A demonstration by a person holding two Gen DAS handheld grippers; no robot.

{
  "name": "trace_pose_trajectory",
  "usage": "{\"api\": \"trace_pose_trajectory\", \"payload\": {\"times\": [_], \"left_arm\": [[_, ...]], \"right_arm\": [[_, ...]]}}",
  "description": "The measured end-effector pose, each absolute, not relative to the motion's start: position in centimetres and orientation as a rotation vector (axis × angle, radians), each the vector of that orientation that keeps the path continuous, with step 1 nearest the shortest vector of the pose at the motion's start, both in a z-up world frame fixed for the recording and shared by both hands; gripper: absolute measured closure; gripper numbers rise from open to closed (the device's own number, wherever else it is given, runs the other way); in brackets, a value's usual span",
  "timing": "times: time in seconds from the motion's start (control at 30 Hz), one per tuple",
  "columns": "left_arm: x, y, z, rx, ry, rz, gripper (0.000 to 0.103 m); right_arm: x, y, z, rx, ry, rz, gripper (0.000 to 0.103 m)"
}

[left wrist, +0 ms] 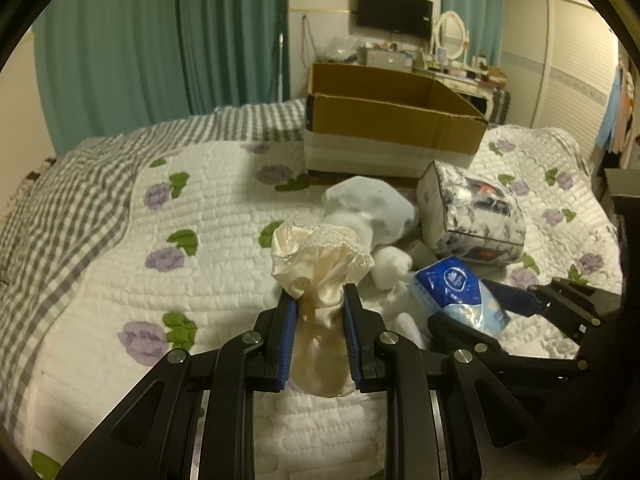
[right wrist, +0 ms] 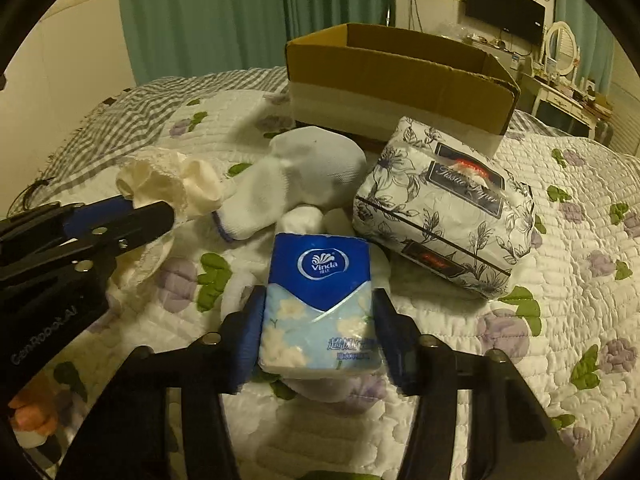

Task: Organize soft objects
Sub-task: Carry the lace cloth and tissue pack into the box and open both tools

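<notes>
My left gripper is shut on a cream satin cloth with a lace trim, held just above the quilt; it also shows in the right wrist view. My right gripper is shut on a blue Vinda tissue pack, which also shows in the left wrist view. White socks lie in a heap between the two grippers. A floral tissue paper pack lies to the right of the socks. An open cardboard box stands behind them on the bed.
Everything rests on a white quilt with purple flowers and a grey checked border. Green curtains hang behind the bed. A cluttered dresser with a mirror and a wall TV stand at the far right.
</notes>
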State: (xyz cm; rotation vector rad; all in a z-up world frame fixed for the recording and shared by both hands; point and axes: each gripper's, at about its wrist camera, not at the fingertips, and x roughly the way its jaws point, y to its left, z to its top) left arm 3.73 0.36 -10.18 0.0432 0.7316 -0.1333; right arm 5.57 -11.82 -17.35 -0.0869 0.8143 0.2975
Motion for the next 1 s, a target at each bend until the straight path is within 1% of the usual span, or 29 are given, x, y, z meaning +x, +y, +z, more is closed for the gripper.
{"api": "trace_pose_trajectory", "payload": {"times": [0.23,0.4,0.57,0.67,0.8,0.9,1.0], "left_arm": [[2.9,-0.2,-7.9,0.035,0.708,-0.127,0.082],[3.1,-1.9,-3.6,0.057,0.636,-0.162,0.082],[5.8,-3.2,0.5,0.064,0.575,-0.196,0.082],[9.1,-4.1,2.2,0.093,0.555,-0.188,0.081],[14.8,-4.6,3.0,0.104,0.552,-0.175,0.081],[18.8,-5.0,2.2,0.128,0.567,-0.17,0.081],[22.2,-5.6,0.3,0.151,0.576,-0.18,0.081]], "right_arm": [[3.4,-12.1,-14.4,-0.086,0.737,0.342,0.052],[2.5,-13.8,-10.4,-0.064,0.664,0.337,0.052],[3.4,-15.7,-6.1,-0.069,0.587,0.302,0.052],[5.3,-16.8,-3.6,-0.091,0.55,0.282,0.052],[10.2,-18.7,-1.1,-0.066,0.522,0.257,0.052],[15.0,-19.6,-0.5,-0.047,0.527,0.243,0.052],[19.8,-20.1,-1.0,0.01,0.553,0.261,0.052]]}}
